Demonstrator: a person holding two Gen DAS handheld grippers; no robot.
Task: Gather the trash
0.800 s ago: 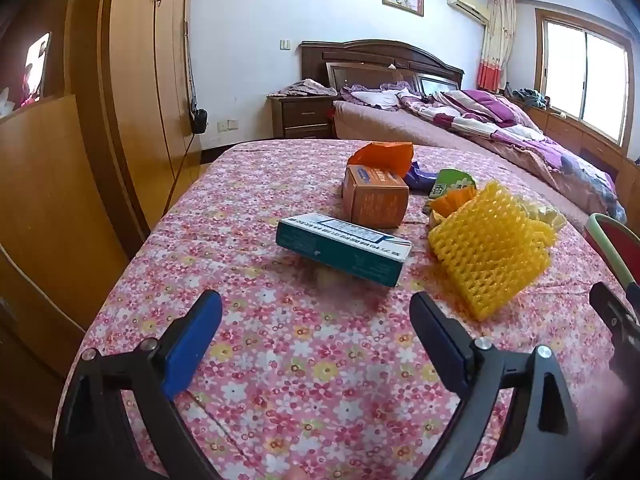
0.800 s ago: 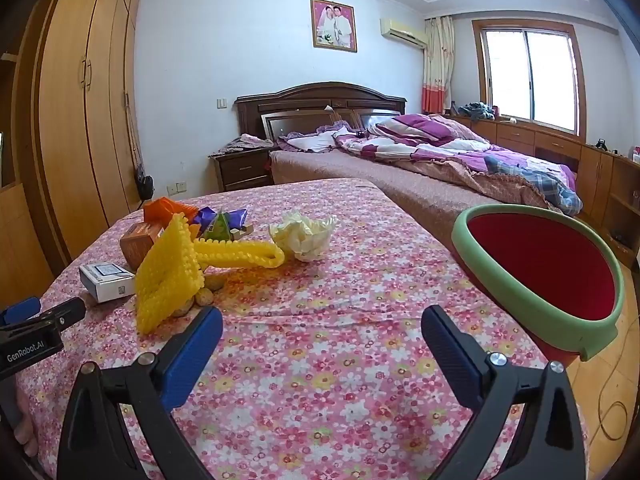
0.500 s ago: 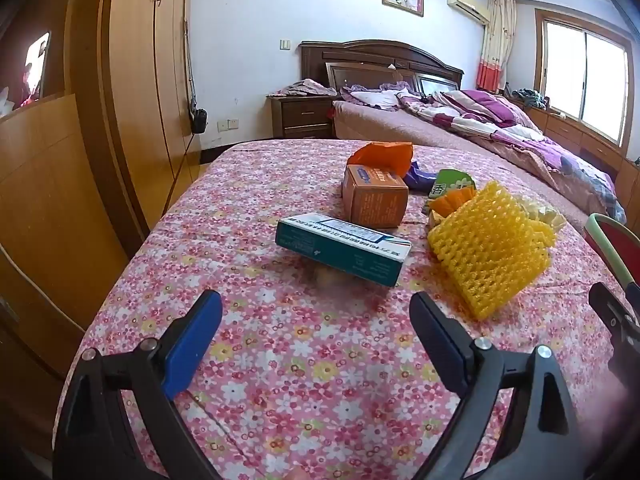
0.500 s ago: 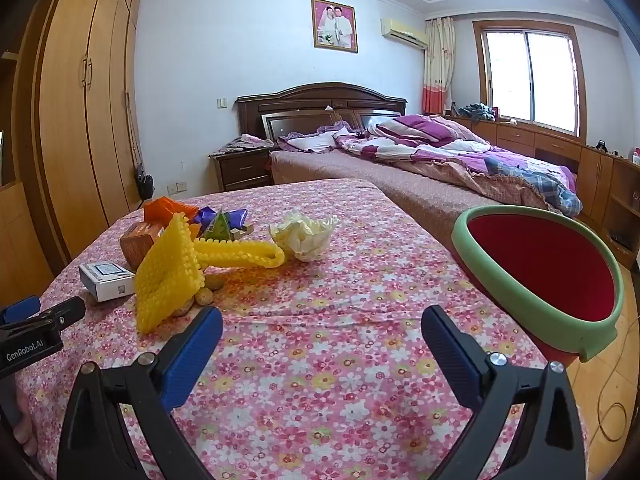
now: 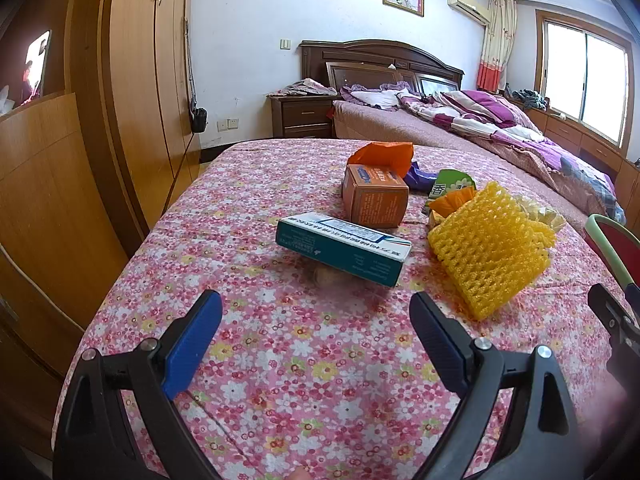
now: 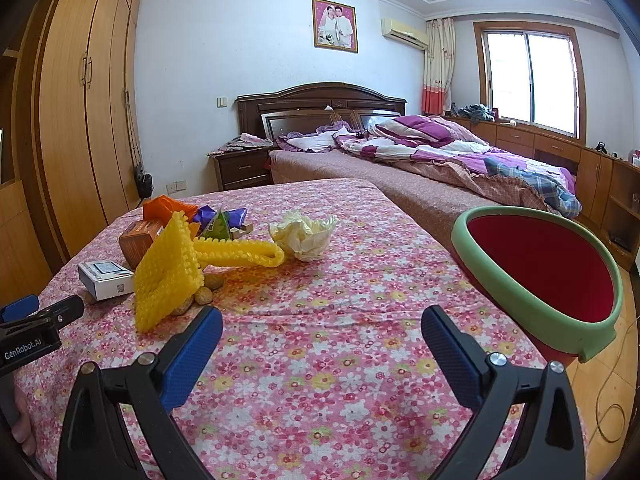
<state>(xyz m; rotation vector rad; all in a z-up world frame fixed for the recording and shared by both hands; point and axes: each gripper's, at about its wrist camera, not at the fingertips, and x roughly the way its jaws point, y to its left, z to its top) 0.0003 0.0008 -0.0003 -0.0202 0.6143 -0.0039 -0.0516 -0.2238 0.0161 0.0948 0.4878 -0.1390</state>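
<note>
Hiding under the teal box [image 5: 343, 250], a nut [image 5: 326, 276] barely shows.

— Any room on the tablecloth [image 6: 360, 360]?
— Plenty up front. Farther back, the teal box [image 5: 344, 246], orange box [image 5: 376, 200] and yellow foam net [image 5: 492, 248] crowd together; the red bin [image 6: 540, 280] blocks the right edge.

Both the left gripper [image 5: 316, 320] and right gripper [image 6: 322, 334] have black frames, silver screws and blue ribbed fingers [image 6: 192, 356], one side arm lettered "GenRobot.AI".
</note>
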